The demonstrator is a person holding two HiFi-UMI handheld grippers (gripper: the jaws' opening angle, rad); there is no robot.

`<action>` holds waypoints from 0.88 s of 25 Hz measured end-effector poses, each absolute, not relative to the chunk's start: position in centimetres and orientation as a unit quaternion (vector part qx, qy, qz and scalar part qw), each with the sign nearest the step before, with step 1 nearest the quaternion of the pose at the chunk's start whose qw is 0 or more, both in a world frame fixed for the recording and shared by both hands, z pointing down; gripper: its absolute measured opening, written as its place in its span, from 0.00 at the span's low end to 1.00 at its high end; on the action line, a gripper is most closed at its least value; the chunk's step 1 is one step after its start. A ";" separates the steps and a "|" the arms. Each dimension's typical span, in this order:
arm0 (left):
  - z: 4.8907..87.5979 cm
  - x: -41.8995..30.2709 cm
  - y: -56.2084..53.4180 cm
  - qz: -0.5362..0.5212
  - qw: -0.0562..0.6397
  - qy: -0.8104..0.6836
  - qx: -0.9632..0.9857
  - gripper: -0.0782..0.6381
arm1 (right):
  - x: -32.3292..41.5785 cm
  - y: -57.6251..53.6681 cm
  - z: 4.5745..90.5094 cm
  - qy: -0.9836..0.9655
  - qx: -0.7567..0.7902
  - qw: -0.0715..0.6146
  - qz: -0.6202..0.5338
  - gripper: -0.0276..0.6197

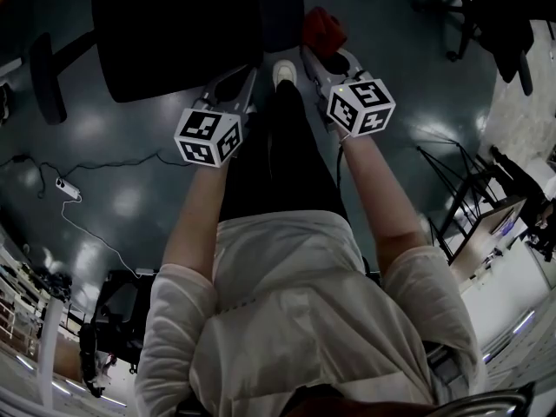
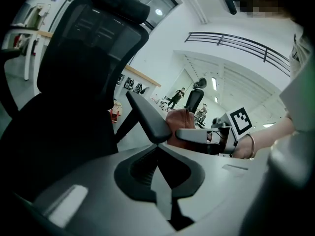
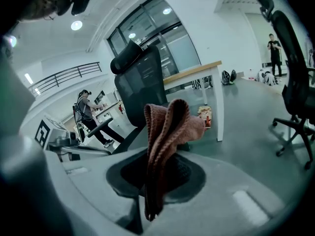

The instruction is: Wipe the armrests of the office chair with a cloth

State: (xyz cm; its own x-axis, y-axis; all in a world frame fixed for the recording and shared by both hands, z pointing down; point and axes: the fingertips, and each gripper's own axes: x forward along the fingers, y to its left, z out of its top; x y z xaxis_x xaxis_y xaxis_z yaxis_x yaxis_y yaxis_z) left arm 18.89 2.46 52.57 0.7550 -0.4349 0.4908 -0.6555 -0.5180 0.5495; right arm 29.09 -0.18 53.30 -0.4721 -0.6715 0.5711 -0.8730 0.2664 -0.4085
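Since the knitted cloth [image 3: 167, 132] looks soft, light and floppy, the right gripper [image 3: 150, 191] pinches it by a bunched fold and lets the rest drape. The left gripper [image 2: 158, 149] is closed on nothing, near the office chair's armrest [image 2: 147, 117].

Chair armrest [image 2: 149, 121] just beyond left claw [image 1: 250, 75]
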 end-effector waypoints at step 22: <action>53.0 12.1 5.4 0.132 0.393 -0.377 0.828 0.13 | 18.0 3.6 53.4 -0.766 0.460 0.099 0.438 0.12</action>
